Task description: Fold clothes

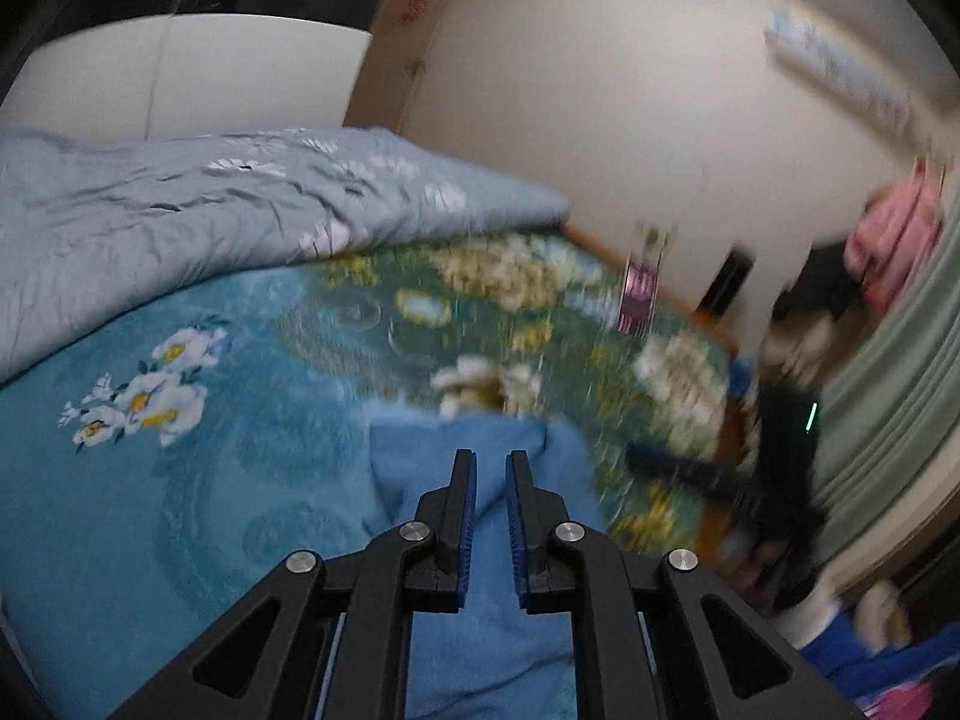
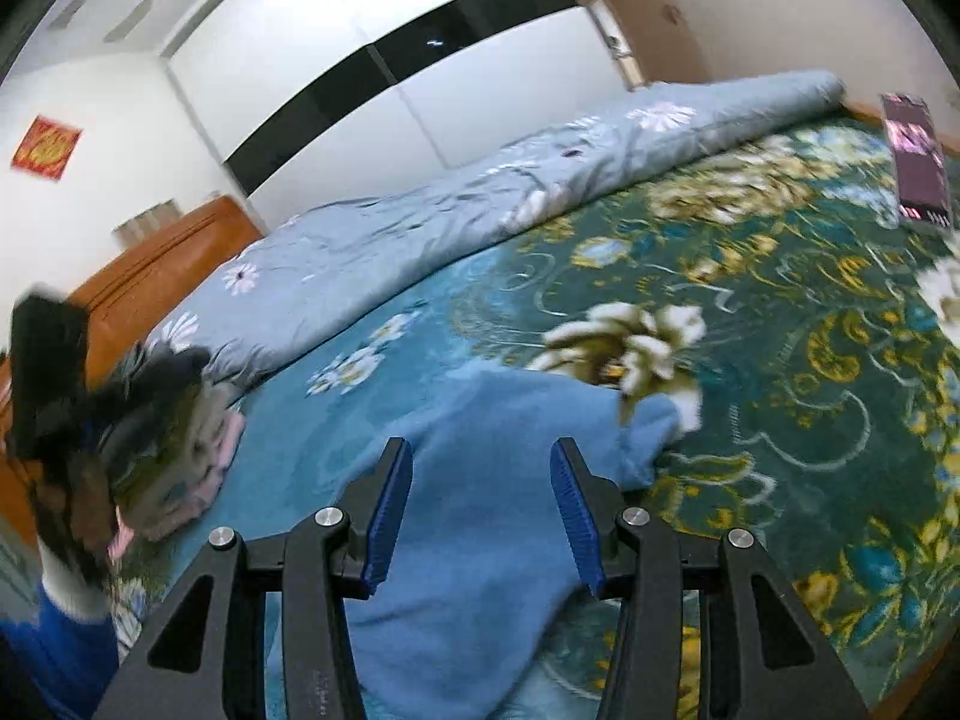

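Left tool (image 1: 491, 461) — blue garment (image 1: 480, 630) edges blurred

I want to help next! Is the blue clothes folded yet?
Not yet. A folded stack looks done. The blue garment still lies rumpled on the bedspread. The right gripper is open above it; the left gripper looks nearly closed, holding nothing clearly.

Pretty clearly a home bedroom: a bed covered in a teal floral plush blanket (image 2: 750, 312), a rumpled pale blue flower-print quilt (image 2: 480, 192) bunched along it, an orange-brown wooden headboard (image 2: 168, 252), and a tall white wardrobe with a black band (image 2: 372, 78) (red paper decoration (image 2: 47, 147) on the wall too).
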